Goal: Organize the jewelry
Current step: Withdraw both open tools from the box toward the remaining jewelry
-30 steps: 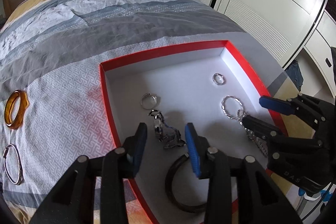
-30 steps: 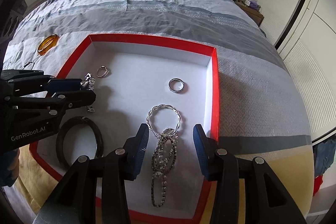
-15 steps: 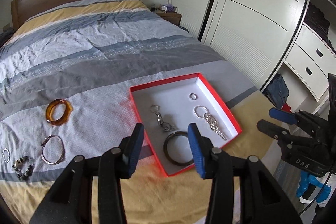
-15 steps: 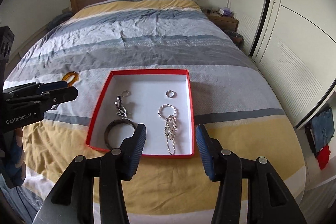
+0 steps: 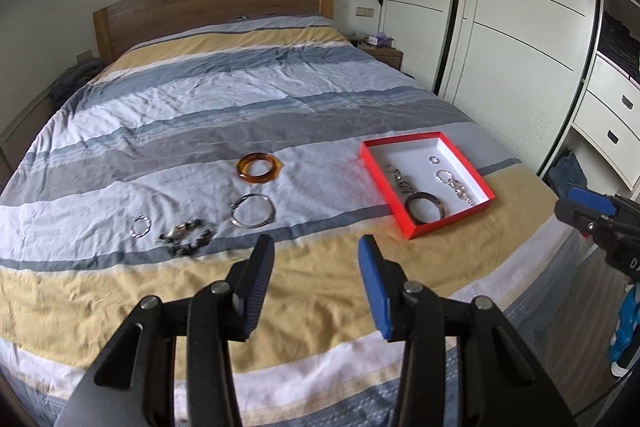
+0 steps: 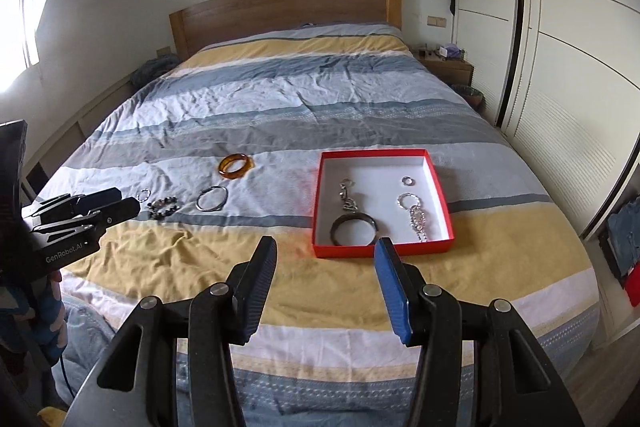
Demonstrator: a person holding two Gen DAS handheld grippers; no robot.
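Pulling both grippers (image 5: pixel 316 283) (image 6: pixel 326 283) back, away from the red box (image 6: pixel 316 227). Hanging wide open, holding nothing. Leaving four pieces waiting outside on the bed (image 5: pixel 320 107), like the orange bangle (image 5: pixel 259 167).

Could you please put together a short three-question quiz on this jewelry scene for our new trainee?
1. True or false: the amber bangle lies inside the red box.
2. How many pieces lie loose on the bedspread? A) two B) four C) six
3. Fill in: the dark bangle sits at the box's ___ edge, nearest the grippers.

Key
1. False; it lies on the bedspread, left of the box.
2. B: amber bangle, silver hoop, beaded bracelet, small twisted ring.
3. Front. The left gripper and right gripper are both open and empty.
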